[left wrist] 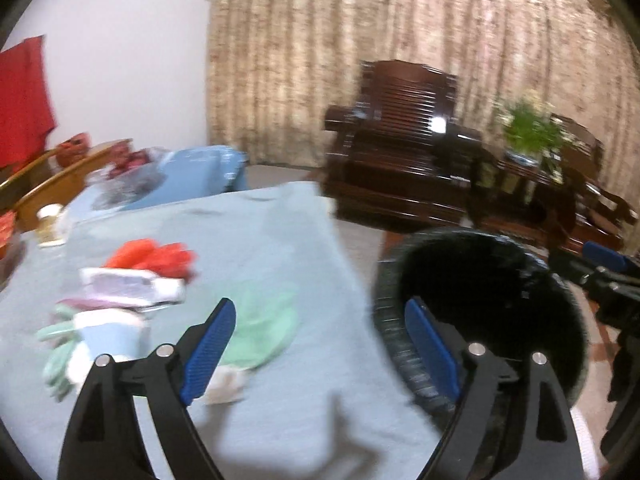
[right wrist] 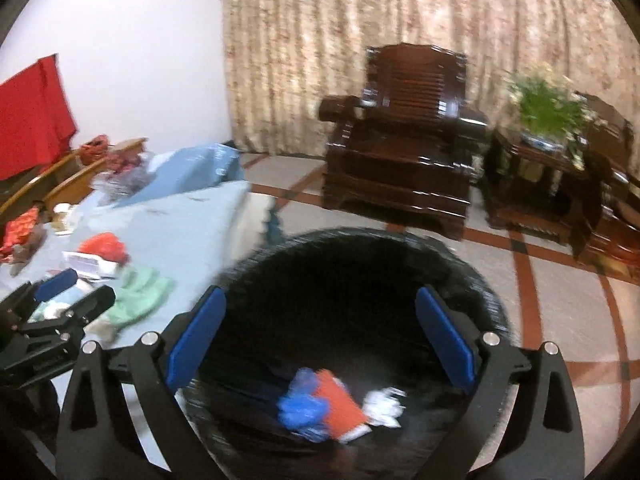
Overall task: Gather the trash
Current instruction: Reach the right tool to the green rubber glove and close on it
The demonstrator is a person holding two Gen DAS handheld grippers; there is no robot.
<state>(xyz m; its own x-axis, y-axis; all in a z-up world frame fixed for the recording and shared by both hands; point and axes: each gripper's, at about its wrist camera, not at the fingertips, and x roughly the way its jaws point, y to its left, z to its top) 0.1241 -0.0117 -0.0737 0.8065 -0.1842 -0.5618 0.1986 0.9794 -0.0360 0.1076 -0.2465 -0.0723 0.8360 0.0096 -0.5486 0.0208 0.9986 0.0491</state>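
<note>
A black round trash bin [right wrist: 472, 280] stands beside the table; it also shows in the left wrist view [left wrist: 492, 292]. Inside lie a blue crumpled wrapper [right wrist: 302, 404], an orange-red packet [right wrist: 340, 404] and white paper [right wrist: 382, 404]. My right gripper [right wrist: 320, 344] is open and empty above the bin's mouth. My left gripper [left wrist: 320, 348] is open and empty over the table's right edge. On the table lie a green crumpled piece [left wrist: 264, 328], a red bag [left wrist: 156, 256], a white packet [left wrist: 128, 286] and a pale blue cup [left wrist: 112, 336].
The table has a light blue cloth [left wrist: 256, 236]. A dark wooden armchair [right wrist: 404, 148] and a side table with a plant [right wrist: 548, 108] stand by the curtain. Wooden chairs [left wrist: 52, 184] and a blue bag [left wrist: 200, 168] are at the table's far side.
</note>
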